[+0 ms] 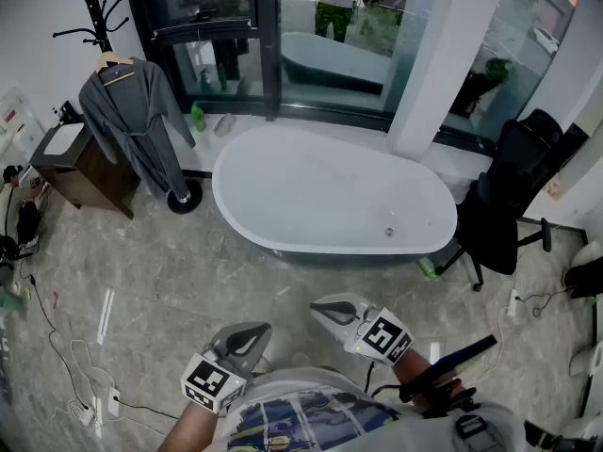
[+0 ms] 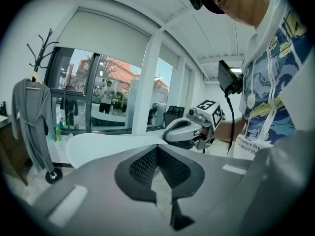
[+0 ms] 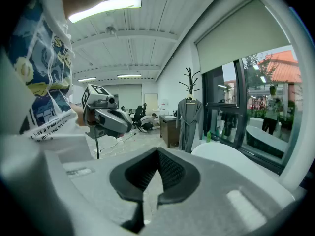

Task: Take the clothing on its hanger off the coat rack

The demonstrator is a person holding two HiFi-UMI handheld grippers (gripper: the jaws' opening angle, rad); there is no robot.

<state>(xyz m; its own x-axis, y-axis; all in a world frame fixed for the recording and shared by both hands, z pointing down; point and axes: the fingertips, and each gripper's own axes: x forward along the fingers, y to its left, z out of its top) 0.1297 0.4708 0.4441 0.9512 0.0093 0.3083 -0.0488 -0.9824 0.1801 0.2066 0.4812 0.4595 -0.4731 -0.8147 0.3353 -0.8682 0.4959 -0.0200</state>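
Observation:
A grey robe [image 1: 132,121] hangs on a wooden hanger [image 1: 113,61] from the black coat rack [image 1: 94,8] in the far left corner, by the window. In the left gripper view the robe [image 2: 32,117] is far off at the left. The right gripper view has the robe [image 3: 188,122] at mid-distance. Both grippers sit low, close to the person's body and far from the rack. My left gripper [image 1: 256,331] is shut with nothing held. My right gripper [image 1: 323,309] is also shut and empty. The two grippers point toward each other.
A white oval bathtub [image 1: 330,196] lies between me and the window. A wooden cabinet [image 1: 80,168] stands left of the rack's round base [image 1: 184,196]. A black office chair [image 1: 509,205] is at the right. Cables [image 1: 66,365] trail over the floor at the left.

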